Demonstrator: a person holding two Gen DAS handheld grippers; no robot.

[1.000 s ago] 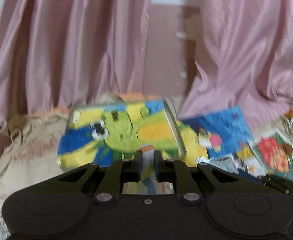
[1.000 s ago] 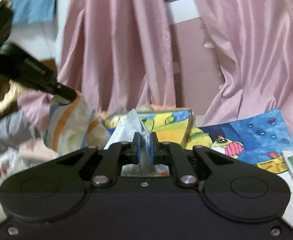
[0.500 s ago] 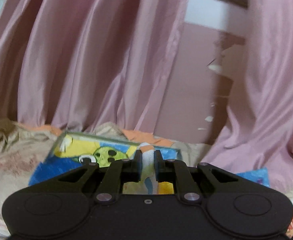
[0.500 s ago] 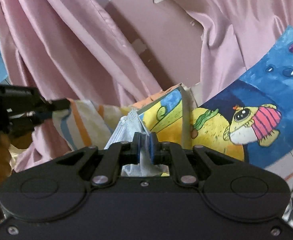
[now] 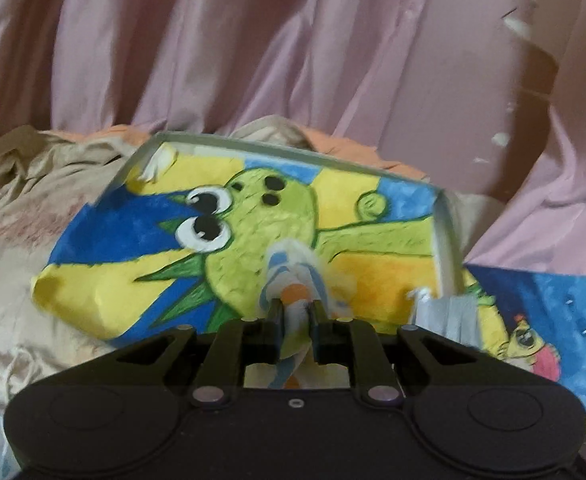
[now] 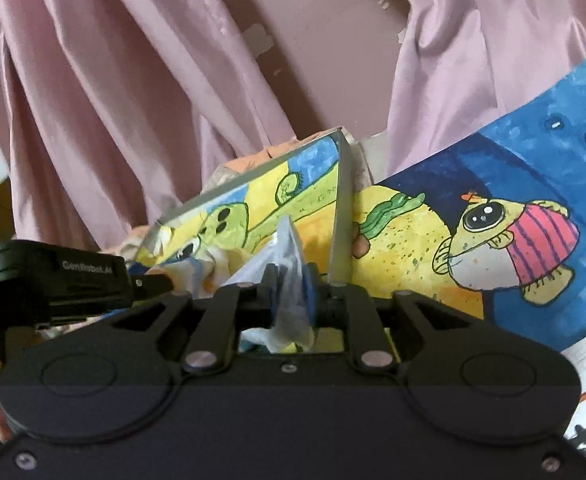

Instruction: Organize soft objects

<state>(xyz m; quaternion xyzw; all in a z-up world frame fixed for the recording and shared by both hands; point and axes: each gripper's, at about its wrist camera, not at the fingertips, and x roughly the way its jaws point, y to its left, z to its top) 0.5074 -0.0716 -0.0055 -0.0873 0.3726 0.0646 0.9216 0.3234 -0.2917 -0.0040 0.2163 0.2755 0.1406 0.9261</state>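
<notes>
With both jaws loosening, we hold the striped cloth [image 5: 289, 280] and face mask [image 6: 289, 276] over the painted box [image 5: 373, 208] for release.

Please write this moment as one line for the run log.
left gripper: jaws just opening, striped cloth between | right gripper: jaws just opening, face mask between | both over painted box

matte black tool [image 6: 289, 280], silver pivot screws, blurred white lettering, perhaps "genrobot.ai".

a home bedroom, pink curtains [image 5: 253, 40], rumpled beige bedding [image 5: 33, 208], children's paintings [image 6: 493, 220] spread about
</notes>
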